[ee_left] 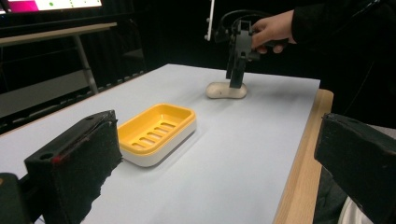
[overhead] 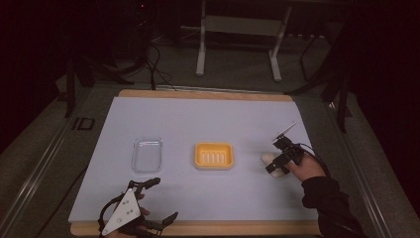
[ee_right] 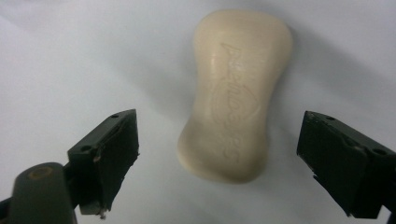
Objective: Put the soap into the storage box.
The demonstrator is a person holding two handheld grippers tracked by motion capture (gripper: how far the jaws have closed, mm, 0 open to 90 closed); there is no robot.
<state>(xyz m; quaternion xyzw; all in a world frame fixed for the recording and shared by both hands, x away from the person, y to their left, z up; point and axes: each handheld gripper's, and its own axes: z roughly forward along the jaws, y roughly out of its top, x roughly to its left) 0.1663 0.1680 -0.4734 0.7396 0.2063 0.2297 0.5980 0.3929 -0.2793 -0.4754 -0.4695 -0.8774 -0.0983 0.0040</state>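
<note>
The soap (ee_right: pixel 236 95) lies flat on the bench (overhead: pixel 198 124), at about three o'clock from the yellow dish (overhead: pixel 214 155). The right claw (ee_right: pixel 219 156) hangs just above it, jaws apart, one on each side of the bar's near end, not touching it. The left claw (overhead: pixel 161 201) rests at the bench's near edge, around seven o'clock from the dish, jaws wide apart and holding nothing. A clear lid (overhead: pixel 147 154) lies at nine o'clock from the dish.

A clear lid (overhead: pixel 147 154) lies left of the yellow soap dish (overhead: pixel 213 155) on the pale bench (overhead: pixel 198 119)
</note>
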